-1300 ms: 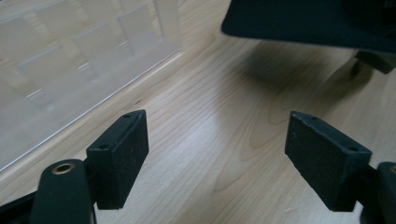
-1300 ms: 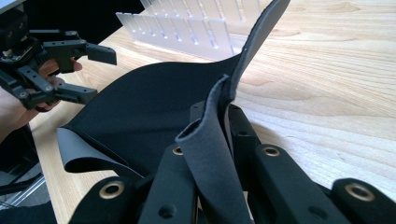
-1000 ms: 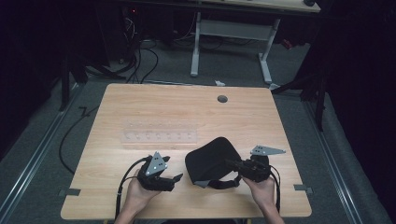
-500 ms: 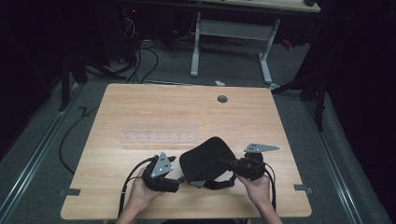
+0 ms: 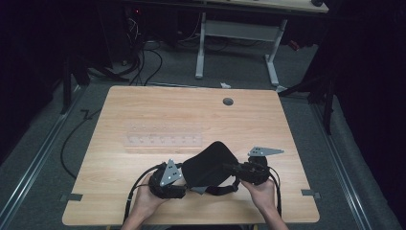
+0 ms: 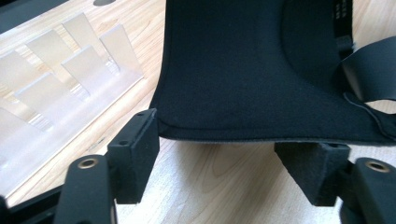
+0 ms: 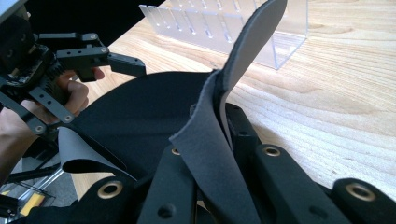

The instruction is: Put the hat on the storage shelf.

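A black padded fabric piece (image 5: 208, 165) with straps lies near the table's front edge, between both grippers. My right gripper (image 5: 239, 170) is shut on its right edge; in the right gripper view a fold of the black fabric (image 7: 233, 93) rises from between the shut jaws of the right gripper (image 7: 215, 140). My left gripper (image 5: 167, 179) faces the fabric's left edge. Its jaws have just been closing, and they stand apart at the hem of the black fabric (image 6: 243, 70) without pressing it, as the left gripper (image 6: 224, 168) view shows. The left gripper (image 7: 112, 58) also shows in the right gripper view.
A clear acrylic rack (image 5: 163, 136) with several slots lies on the wooden table (image 5: 268, 124) just behind the fabric. A grey cable grommet (image 5: 228, 101) sits near the far edge. Cables trail from both grippers over the front edge.
My right gripper has carried the fabric a little to the left, toward the left gripper. The fabric's left edge now sits at the left jaws' tips.
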The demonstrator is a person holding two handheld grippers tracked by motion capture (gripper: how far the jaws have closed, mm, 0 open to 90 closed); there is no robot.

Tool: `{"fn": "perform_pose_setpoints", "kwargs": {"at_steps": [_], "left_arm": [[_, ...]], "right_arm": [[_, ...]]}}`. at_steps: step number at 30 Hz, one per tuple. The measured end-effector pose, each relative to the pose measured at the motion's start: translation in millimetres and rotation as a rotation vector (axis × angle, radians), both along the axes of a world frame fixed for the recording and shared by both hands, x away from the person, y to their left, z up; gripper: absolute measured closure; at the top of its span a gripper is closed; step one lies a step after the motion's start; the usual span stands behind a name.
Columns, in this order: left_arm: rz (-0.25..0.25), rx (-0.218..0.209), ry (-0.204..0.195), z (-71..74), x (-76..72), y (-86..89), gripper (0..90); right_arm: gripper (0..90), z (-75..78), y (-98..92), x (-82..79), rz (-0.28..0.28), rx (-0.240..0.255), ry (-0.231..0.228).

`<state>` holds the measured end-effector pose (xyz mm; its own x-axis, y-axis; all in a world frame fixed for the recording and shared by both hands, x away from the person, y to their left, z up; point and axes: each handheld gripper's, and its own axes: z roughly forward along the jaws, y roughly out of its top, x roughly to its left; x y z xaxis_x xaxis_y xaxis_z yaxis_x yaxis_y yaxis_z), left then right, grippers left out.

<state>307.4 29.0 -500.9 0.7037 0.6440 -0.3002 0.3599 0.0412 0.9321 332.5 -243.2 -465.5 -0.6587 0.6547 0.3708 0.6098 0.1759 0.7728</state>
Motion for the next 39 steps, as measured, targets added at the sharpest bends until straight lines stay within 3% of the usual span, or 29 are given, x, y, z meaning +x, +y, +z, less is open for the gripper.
{"fn": "perform_pose_setpoints", "kwargs": {"at_steps": [6,13,21,22,35,36,39], "left_arm": [[0.012,-0.002,0.003,3.9,1.2,0.6,37.4],[-0.018,0.006,-0.029,6.7,-1.8,-3.9,45.1],[-0.027,0.015,-0.03,7.0,-2.4,-4.4,51.0],[-0.035,0.011,-0.033,7.9,-3.2,-3.7,56.5],[-0.161,0.008,-0.004,15.4,-9.3,-2.8,82.9],[-0.196,-0.006,0.009,16.8,-11.7,-3.6,85.4],[-0.218,-0.004,0.017,17.9,-13.9,-6.5,86.5]], "right_arm": [[83.5,2.0,2.3,-0.4,0.01,0.003,-0.002],[83.5,5.2,8.7,1.2,0.024,0.008,-0.006],[83.4,4.0,13.7,2.3,0.034,0.013,0.006],[83.1,4.0,13.6,2.7,0.034,0.017,0.008],[75.5,4.1,8.5,5.5,0.021,0.045,0.004],[73.9,4.5,6.7,6.7,0.012,0.051,0.001],[71.7,4.7,4.9,7.5,0.005,0.05,-0.004]]}}
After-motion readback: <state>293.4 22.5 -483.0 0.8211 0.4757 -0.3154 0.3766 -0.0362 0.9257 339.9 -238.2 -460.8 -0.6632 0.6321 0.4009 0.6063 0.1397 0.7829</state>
